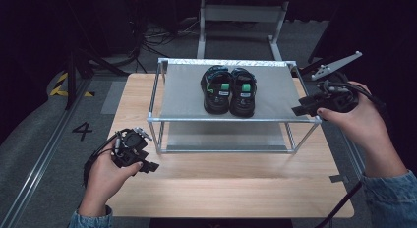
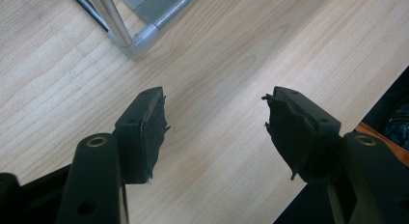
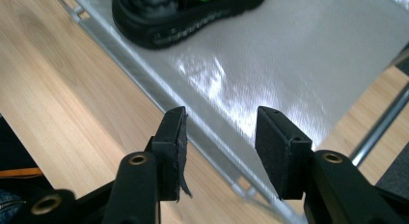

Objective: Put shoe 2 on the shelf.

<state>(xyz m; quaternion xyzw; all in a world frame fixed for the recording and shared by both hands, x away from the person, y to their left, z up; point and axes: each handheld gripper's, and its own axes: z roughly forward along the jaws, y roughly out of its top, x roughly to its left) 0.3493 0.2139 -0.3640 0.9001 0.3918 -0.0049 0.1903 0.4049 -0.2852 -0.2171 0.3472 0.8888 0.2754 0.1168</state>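
Sandals (image 1: 229,90), a black pair with green tabs, are sitting side by side on the upper grey shelf of a metal-framed rack (image 1: 162,98), well apart from both grippers. Left gripper (image 1: 147,165) is hovering over the wooden table (image 1: 236,188) near the rack's front left leg, jaws spread and empty. Right gripper (image 1: 296,110) is hanging at the rack's front right corner, jaws spread, holding nothing. Dark floor with cables is lying beyond the table

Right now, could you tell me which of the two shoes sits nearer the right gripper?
The right-hand shoe of the pair, toward the right gripper; the other shoe lies beyond it.
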